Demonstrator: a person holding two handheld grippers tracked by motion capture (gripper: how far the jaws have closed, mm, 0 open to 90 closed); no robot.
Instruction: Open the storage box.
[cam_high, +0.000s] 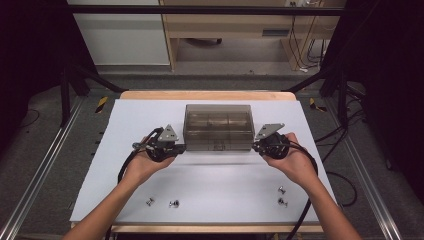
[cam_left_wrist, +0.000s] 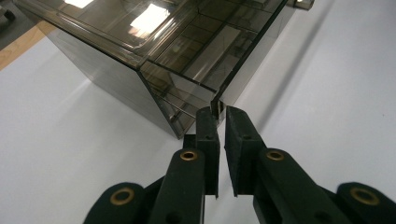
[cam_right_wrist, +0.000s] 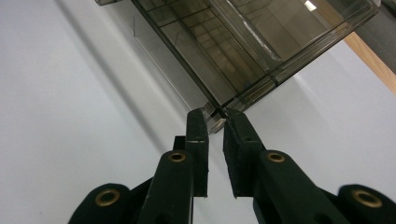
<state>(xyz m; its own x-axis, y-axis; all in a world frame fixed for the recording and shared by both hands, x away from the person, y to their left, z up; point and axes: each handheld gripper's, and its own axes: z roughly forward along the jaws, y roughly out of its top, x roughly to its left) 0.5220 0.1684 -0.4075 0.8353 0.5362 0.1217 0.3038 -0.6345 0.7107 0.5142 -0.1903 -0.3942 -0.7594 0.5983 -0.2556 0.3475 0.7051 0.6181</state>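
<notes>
Smoked-plastic box (cam_high: 218, 127): my left gripper (cam_left_wrist: 217, 111) pinches its nine o'clock front lip, my right gripper (cam_right_wrist: 215, 114) the three o'clock lip. Grip secured; lifting remains, I judge.

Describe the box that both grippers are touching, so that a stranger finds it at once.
On the white table top, look at the middle, toward the far edge. The smoky transparent box stands there, dark and rectangular, with dividers inside. The small metal parts near the front edge are tiny and shiny.

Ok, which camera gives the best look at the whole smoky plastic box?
The high view: there the smoky plastic box sits whole on the white table, the left gripper and right gripper pinching its front corners. The left gripper view and right gripper view show one corner each, close up.
</notes>
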